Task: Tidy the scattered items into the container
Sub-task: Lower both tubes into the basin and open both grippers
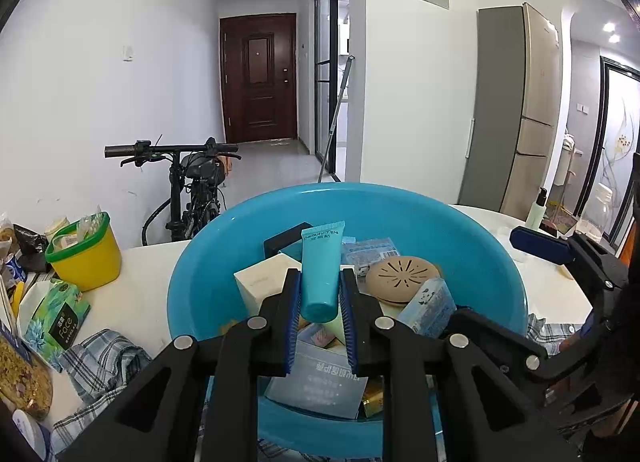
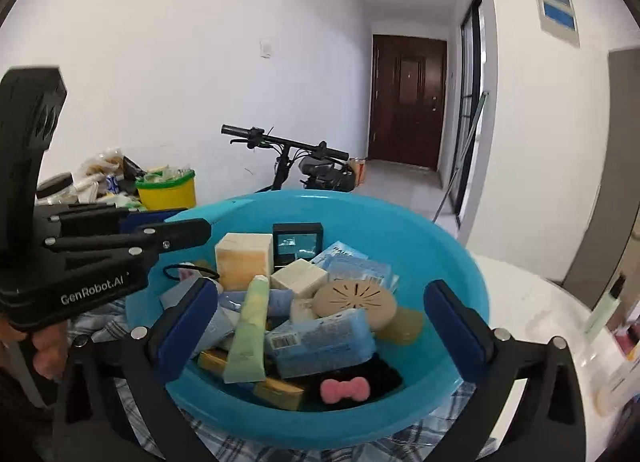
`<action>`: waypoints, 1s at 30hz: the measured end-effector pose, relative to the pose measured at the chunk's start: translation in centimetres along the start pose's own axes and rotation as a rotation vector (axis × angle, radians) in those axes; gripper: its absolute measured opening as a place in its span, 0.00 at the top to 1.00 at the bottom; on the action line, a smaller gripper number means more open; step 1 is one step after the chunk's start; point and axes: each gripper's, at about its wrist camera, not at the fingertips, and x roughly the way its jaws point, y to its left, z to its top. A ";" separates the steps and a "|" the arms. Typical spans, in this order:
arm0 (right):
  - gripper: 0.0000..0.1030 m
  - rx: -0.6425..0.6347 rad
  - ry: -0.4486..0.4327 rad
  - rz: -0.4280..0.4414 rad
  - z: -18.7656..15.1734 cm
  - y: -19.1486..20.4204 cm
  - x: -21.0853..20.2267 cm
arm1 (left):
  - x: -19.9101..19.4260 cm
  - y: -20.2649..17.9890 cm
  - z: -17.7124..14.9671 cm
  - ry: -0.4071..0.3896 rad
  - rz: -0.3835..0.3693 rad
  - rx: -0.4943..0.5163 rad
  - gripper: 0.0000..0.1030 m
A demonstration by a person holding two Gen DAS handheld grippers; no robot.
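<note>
The left claw (image 1: pixel 320 302) clamps the teal tube (image 1: pixel 322 270) upright over the basin (image 1: pixel 480 230), apparently near its middle. The right claw (image 2: pixel 320 326) gapes empty beside it.

Readable stuff: "Beauty Tips" on the teal tube (image 1: pixel 321 270), "Face" on the green tissue pack (image 1: pixel 56 312), and "GenRobot.AI" on the left claw (image 2: pixel 158 231) body. Other labels are too blurry.
</note>
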 end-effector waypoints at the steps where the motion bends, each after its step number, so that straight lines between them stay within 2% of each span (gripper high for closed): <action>1: 0.00 -0.004 0.002 -0.002 -0.1 0.0 0.0 | 0.0 0.0 0.0 0.001 -0.001 0.002 0.80; 11: 0.00 0.040 0.049 0.002 -0.5 -1.0 0.5 | 0.2 -0.1 -0.2 -0.001 0.009 0.006 0.80; 25: 0.00 0.095 0.019 0.010 -0.1 -2.2 -0.3 | 0.3 0.3 -0.3 -0.003 0.005 0.000 0.80; 29: 0.00 0.088 0.020 0.009 0.0 -2.3 -0.4 | 0.5 0.3 -0.4 -0.016 0.024 -0.007 0.80; 30: 0.00 0.080 0.020 0.005 0.0 -2.3 -0.5 | 0.7 0.3 -0.5 -0.016 0.017 -0.012 0.71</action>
